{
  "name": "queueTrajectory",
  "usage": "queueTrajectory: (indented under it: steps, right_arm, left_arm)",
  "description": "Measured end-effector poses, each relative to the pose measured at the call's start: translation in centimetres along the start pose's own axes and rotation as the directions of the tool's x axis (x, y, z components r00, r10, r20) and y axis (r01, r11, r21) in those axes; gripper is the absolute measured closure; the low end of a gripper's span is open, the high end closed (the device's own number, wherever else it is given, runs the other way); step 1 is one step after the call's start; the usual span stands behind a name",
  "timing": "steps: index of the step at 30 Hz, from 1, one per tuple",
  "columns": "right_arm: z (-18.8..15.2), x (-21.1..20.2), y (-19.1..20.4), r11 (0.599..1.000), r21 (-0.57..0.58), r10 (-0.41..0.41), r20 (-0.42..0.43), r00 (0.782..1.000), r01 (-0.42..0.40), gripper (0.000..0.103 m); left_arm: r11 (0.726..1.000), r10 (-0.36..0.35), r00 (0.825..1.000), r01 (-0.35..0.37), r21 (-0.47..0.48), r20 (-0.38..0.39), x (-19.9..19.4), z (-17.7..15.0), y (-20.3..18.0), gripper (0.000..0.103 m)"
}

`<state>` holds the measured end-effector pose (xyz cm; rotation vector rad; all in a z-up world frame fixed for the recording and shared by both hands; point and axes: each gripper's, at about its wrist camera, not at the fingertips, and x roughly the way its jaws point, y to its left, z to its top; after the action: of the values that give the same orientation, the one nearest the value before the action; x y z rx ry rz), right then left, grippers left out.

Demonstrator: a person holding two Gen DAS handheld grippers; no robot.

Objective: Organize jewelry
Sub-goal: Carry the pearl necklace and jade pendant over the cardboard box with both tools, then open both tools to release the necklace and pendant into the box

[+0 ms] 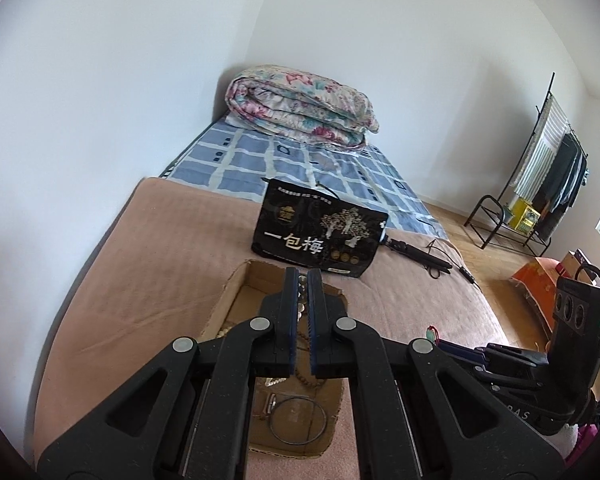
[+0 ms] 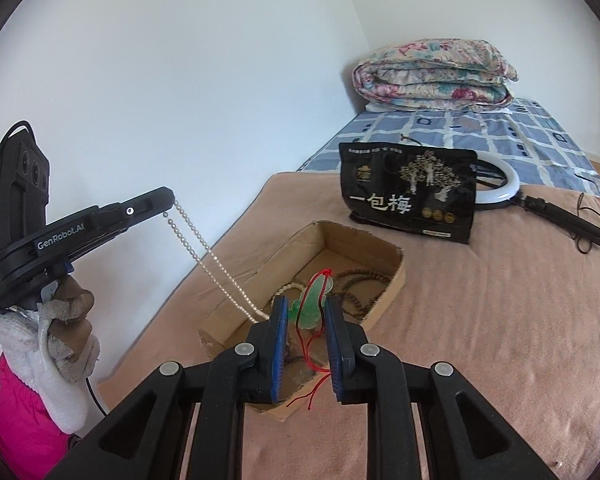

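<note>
1. the left gripper [image 2: 171, 200] is seen clamped on a pearl necklace [image 2: 204, 256], which hangs from its fingertips into the cardboard box [image 2: 384, 288].
2. the right gripper [image 2: 307, 312] is shown with fingers apart; a green jade pendant [image 2: 314, 304] on red cord [image 2: 312, 364] lies between them, over the box.
3. wooden bead strands [image 2: 360, 280] are seen in the box beyond the fingertips.

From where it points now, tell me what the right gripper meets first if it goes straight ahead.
The right gripper would first meet the green pendant on its red cord, seemingly between its open fingers already. Beyond that lies the far wall of the cardboard box; depth is uncertain.
</note>
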<state>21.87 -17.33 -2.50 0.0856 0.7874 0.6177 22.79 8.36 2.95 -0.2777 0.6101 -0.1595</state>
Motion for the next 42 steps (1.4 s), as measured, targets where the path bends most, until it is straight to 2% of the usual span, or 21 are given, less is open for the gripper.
queueTrajectory:
  steps: [9, 14, 21, 31, 34, 36, 38, 40, 42]
  right_arm:
    - [-0.2, 2.5, 1.8, 1.0, -0.013, 0.021, -0.026, 0.999, -0.021, 0.086]
    - [0.3, 3.7, 1.5, 1.0, 0.009, 0.025, -0.026, 0.999, -0.025, 0.086]
    - [0.7, 6.1, 0.9, 1.0, 0.029, 0.004, -0.031, 1.0, -0.003, 0.086]
    - [-0.3, 9.8, -0.1, 0.999, 0.019, -0.04, -0.1, 0.994, 0.042, 0.085]
    - [-0.7, 10.5, -0.3, 0.999, 0.013, -0.044, -0.12, 0.992, 0.045, 0.082]
    - [-0.9, 10.7, -0.4, 0.999, 0.015, -0.049, -0.123, 0.991, 0.051, 0.068]
    - [-0.9, 10.7, -0.4, 0.998, 0.019, -0.053, -0.122, 0.991, 0.056, 0.067]
    - [-0.9, 10.6, -0.5, 0.998, 0.02, -0.057, -0.119, 0.991, 0.06, 0.061]
    - [-0.9, 10.4, -0.5, 0.998, 0.022, -0.062, -0.115, 0.991, 0.065, 0.058]
  left_arm:
    - [0.999, 0.05, 0.998, -0.05, -0.008, -0.029, 0.9, -0.8, 1.7, 0.102]
    - [0.998, 0.069, 0.996, -0.069, -0.004, -0.049, 1.0, -1.4, 2.2, 0.102]
    - [0.996, 0.086, 0.994, -0.085, 0.009, -0.075, 0.9, -2.3, 2.9, 0.102]
    - [0.995, 0.104, 0.987, -0.103, 0.017, -0.126, 1.2, -3.5, 4.3, 0.102]
    - [0.994, 0.108, 0.984, -0.106, 0.023, -0.143, 1.5, -3.8, 4.3, 0.102]
    - [0.995, 0.103, 0.982, -0.102, 0.019, -0.155, 1.8, -3.9, 4.4, 0.102]
    - [0.995, 0.097, 0.981, -0.096, 0.016, -0.17, 2.0, -4.0, 4.2, 0.101]
    - [0.995, 0.102, 0.98, -0.1, 0.021, -0.172, 2.1, -4.1, 4.0, 0.091]
    - [0.994, 0.105, 0.979, -0.103, 0.022, -0.174, 2.2, -4.1, 3.9, 0.089]
